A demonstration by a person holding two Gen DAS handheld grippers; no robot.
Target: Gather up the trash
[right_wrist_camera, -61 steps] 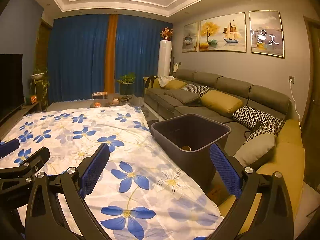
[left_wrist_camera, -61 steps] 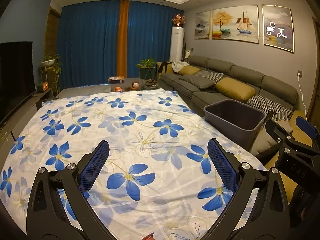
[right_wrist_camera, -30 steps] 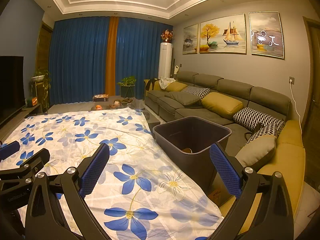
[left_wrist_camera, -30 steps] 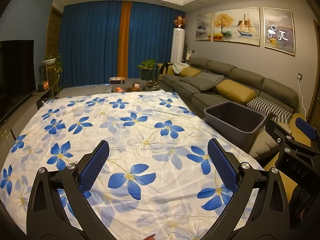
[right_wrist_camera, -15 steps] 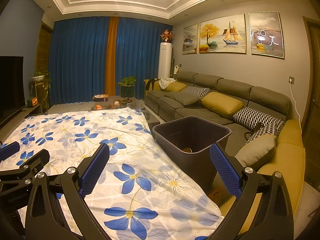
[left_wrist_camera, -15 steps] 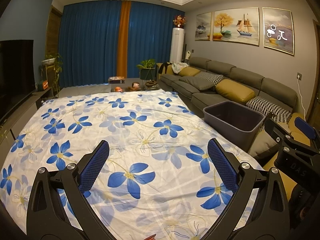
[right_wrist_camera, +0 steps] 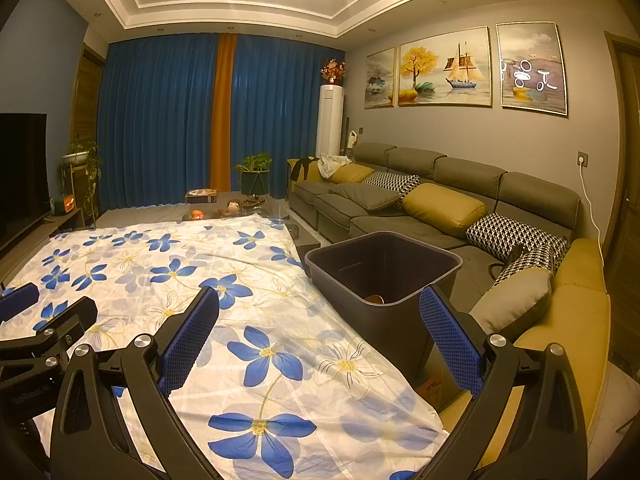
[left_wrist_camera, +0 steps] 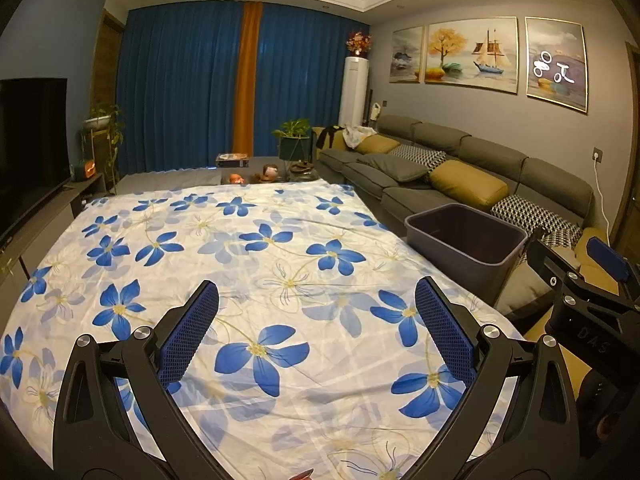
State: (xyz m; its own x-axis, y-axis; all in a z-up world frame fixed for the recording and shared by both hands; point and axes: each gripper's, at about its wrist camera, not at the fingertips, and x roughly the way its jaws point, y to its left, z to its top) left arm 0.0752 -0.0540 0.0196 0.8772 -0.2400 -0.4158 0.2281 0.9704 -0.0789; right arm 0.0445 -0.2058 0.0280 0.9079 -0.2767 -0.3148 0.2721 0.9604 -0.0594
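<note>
Both grippers hover side by side above the cloth (left_wrist_camera: 280, 272), a white sheet with blue flowers spread flat over a low surface. Left gripper (left_wrist_camera: 316, 332): jaws spread wide, nothing between the pads. Right gripper (right_wrist_camera: 320, 332): same, wide apart and empty. The bin (right_wrist_camera: 384, 276), dark and open-topped, stands at the cloth's right edge, between it and the sofa (right_wrist_camera: 440, 200), probably so that anything lifted off the sheet needs only a short carry. One small brownish item (right_wrist_camera: 375, 299) lies at the bin's bottom, likely trash already dropped; too small to identify. No loose trash shows on the open cloth. A reddish scrap (left_wrist_camera: 302, 474) peeks in at the very bottom edge of the left view, below that gripper; what it is cannot be told. Judgement: collection is nearly or fully done, and the level, parted hold of both tools reads as a scan or rest pose, not a reach.
</note>
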